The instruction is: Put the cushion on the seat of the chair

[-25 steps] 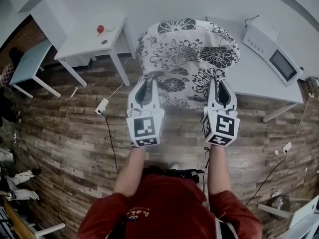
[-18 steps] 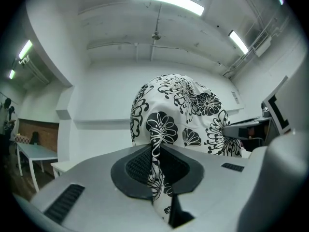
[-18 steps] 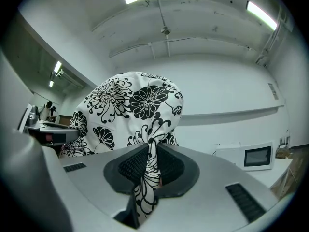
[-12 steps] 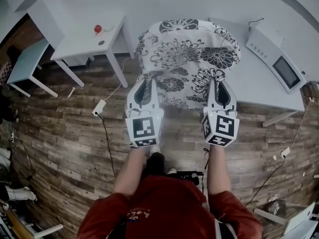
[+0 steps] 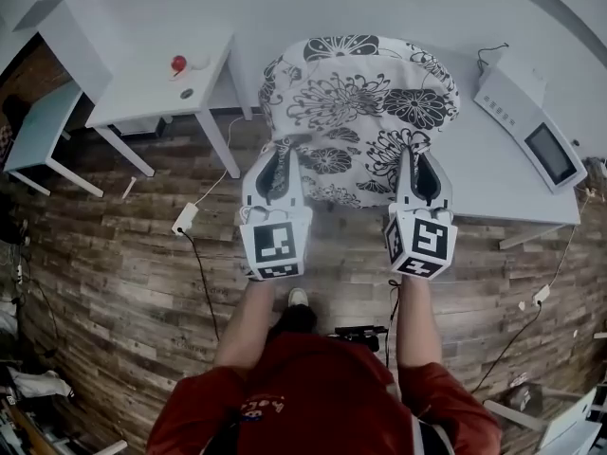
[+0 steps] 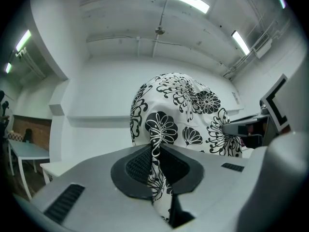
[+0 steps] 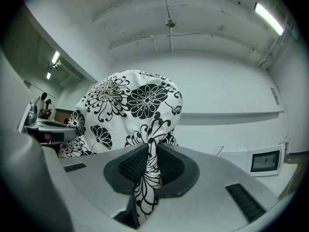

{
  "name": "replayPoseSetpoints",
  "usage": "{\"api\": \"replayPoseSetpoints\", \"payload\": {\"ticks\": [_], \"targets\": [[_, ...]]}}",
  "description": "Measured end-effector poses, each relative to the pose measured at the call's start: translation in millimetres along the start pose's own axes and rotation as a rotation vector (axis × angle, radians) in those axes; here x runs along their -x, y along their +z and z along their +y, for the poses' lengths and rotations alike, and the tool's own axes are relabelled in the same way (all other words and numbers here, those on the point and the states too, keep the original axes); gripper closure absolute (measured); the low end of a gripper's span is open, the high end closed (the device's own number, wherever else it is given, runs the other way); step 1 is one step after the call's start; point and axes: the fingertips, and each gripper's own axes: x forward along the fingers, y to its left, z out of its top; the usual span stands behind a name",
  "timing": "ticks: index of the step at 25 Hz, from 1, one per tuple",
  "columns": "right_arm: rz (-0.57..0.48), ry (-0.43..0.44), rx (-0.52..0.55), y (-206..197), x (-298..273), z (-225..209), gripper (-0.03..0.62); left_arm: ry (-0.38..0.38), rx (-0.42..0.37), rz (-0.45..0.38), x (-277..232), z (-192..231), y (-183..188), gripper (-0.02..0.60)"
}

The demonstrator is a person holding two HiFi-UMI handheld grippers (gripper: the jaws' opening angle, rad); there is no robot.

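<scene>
A white cushion (image 5: 356,102) printed with black flowers hangs in the air in front of me, held up by both grippers. My left gripper (image 5: 276,171) is shut on its near left edge, the fabric pinched between the jaws (image 6: 155,151). My right gripper (image 5: 414,172) is shut on the near right edge in the same way (image 7: 150,151). In the left gripper view the cushion (image 6: 186,115) bulges above the jaws, and in the right gripper view the cushion (image 7: 130,110) does too. No chair seat shows beneath the cushion.
A white table (image 5: 166,88) with a red ball (image 5: 178,63) stands at the left. A long white table (image 5: 493,173) at the right carries a microwave (image 5: 531,126). A pale blue bench (image 5: 43,126) is far left. Cables and a power block (image 5: 184,219) lie on the wooden floor.
The grip on the cushion is unchanged. The floor and tables have slid slightly in the head view as I step forward; a foot now shows below the grippers.
</scene>
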Motion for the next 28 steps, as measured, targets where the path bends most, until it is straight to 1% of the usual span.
{"api": "replayPoseSetpoints", "payload": {"ticks": [15,28], "targets": [[-0.071,-0.045,0.031,3,-1,1,0.533,-0.032,-0.016,-0.086,-7,2,3,0.532],[-0.113,-0.081,0.028,-2,-5,-1,0.533,-0.052,-0.019,-0.128,-17,5,-2,0.532]]}}
